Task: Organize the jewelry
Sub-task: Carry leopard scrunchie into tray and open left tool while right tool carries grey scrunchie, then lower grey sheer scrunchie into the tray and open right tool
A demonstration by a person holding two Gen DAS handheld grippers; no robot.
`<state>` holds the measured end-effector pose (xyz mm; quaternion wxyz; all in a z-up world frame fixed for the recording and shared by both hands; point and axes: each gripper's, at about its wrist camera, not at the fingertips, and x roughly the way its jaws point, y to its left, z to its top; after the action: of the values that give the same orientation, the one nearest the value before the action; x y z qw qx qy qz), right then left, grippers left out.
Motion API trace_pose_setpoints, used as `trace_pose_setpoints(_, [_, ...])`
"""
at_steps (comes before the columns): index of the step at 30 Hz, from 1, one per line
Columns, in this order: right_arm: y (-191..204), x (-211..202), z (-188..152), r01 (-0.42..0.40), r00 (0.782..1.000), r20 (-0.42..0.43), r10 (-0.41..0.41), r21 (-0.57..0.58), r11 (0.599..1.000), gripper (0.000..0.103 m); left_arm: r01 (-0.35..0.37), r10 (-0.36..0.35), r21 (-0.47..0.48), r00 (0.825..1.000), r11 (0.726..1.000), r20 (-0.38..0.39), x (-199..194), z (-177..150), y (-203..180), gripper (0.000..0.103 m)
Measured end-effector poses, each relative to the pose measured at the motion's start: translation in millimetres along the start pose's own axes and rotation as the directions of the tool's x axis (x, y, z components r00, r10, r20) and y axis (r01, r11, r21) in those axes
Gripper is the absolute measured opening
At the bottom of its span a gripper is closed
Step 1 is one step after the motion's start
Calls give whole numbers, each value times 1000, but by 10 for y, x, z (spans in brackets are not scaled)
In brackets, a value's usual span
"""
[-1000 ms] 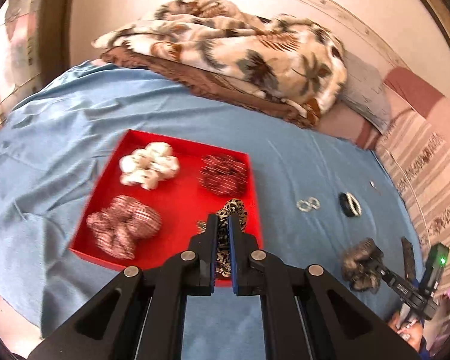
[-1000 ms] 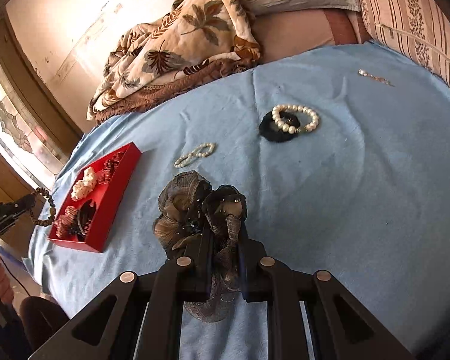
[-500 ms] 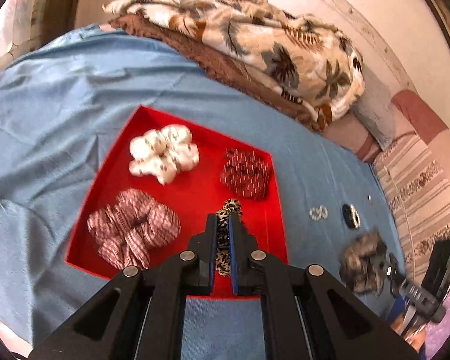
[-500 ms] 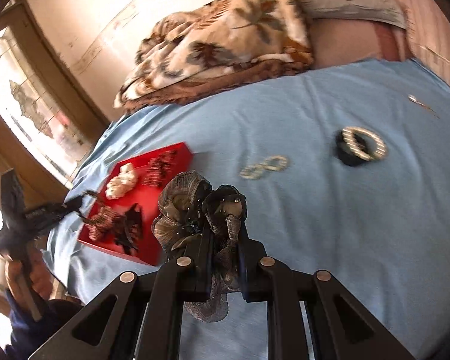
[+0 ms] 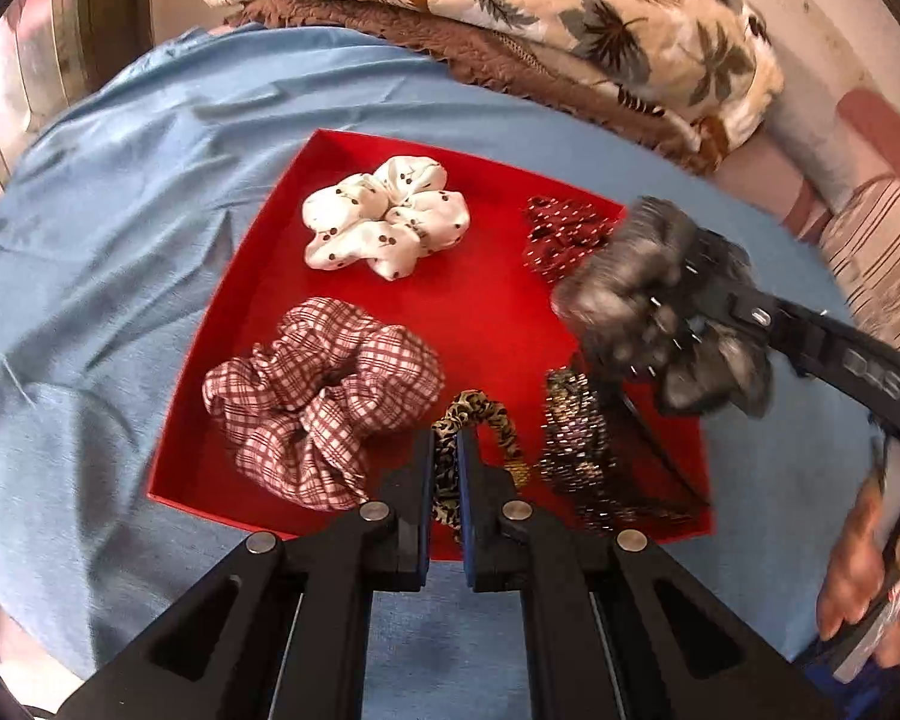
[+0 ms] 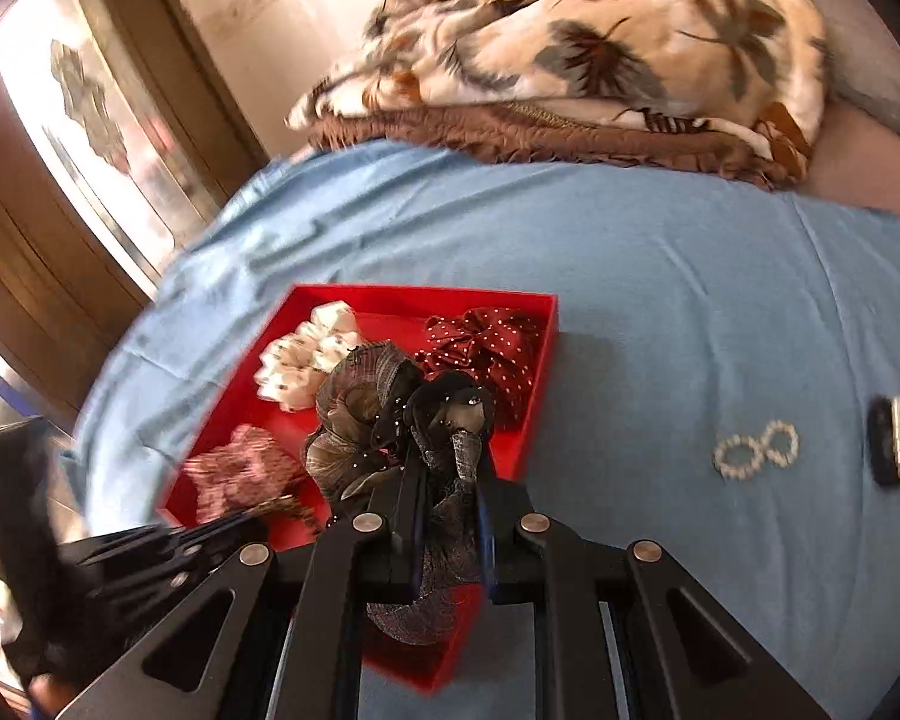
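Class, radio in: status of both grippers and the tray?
Left gripper shut on leopard band. Right gripper shut on grey scrunchie, over red tray. Tray crowded.

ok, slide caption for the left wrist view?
Left gripper pinching leopard-print band over red tray; right gripper brings grey scrunchie.

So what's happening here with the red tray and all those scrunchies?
A person is sorting hair ties into a red tray on a blue bedsheet. The left gripper pinches a leopard-print band over the tray's near edge. The right gripper holds a grey-brown scrunchie above the tray. Two pearl bracelets lie on the sheet.
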<state>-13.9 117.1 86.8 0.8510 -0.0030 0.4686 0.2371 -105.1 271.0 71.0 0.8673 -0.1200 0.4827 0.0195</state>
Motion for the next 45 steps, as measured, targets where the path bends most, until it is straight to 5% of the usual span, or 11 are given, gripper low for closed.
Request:
trace_pose_setpoints(12, [52, 366, 15, 111, 990, -76, -116, -69, 991, 15, 88, -86, -23, 995, 996, 50, -132, 34, 23, 10])
trace_pose_setpoints(16, [68, 350, 8, 134, 988, -65, -140, -88, 987, 20, 99, -97, -13, 991, 995, 97, -226, 37, -8, 29])
trace_pose_setpoints(25, [104, 202, 4, 123, 992, -20, -124, -70, 990, 52, 73, -72, 0, 985, 997, 159, -324, 55, -28, 43])
trace_pose_setpoints(30, [92, 60, 12, 122, 992, 11, -122, -55, 991, 57, 58, -55, -13, 986, 998, 160, -318, 49, 4, 47])
trace_pose_setpoints(37, [247, -157, 73, 112, 990, 90, -104, -98, 989, 53, 45, -35, -49, 983, 998, 181, -363, 37, 74, 48])
trace_pose_setpoints(40, [371, -80, 98, 73, 996, 61, -66, -127, 989, 33, 36, -27, -48, 983, 998, 181, -357, 33, 69, 48])
trace_pose_setpoints(45, [357, 204, 44, 91, 996, -4, -93, -117, 989, 33, 19, -11, -38, 983, 999, 184, -352, 26, 41, 48])
